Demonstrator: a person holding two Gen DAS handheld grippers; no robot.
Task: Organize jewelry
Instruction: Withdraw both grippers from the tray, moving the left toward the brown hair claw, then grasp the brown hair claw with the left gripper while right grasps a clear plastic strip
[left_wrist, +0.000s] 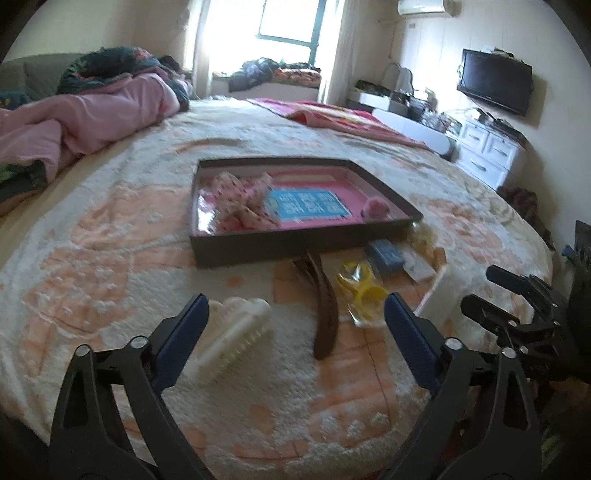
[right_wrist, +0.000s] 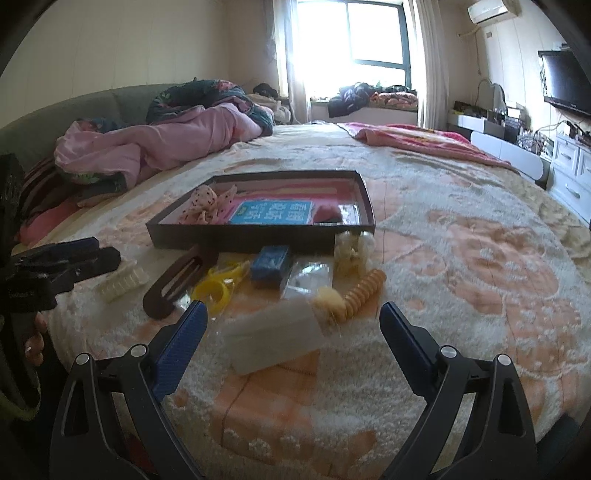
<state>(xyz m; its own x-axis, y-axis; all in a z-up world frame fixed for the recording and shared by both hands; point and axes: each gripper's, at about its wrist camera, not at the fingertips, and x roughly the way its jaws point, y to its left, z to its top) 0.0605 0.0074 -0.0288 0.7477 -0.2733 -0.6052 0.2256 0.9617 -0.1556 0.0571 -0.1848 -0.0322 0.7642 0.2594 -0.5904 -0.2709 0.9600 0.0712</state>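
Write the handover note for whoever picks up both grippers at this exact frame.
Left gripper: open, empty, over the white claw clip.
Right gripper: open, empty, near the translucent case.
Already in the dark tray: polka-dot scrunchie, blue card, pink item.
Left on the bedspread before the tray: brown hair clip, yellow ring, blue box, spiral hair tie, the claw clip and the case.
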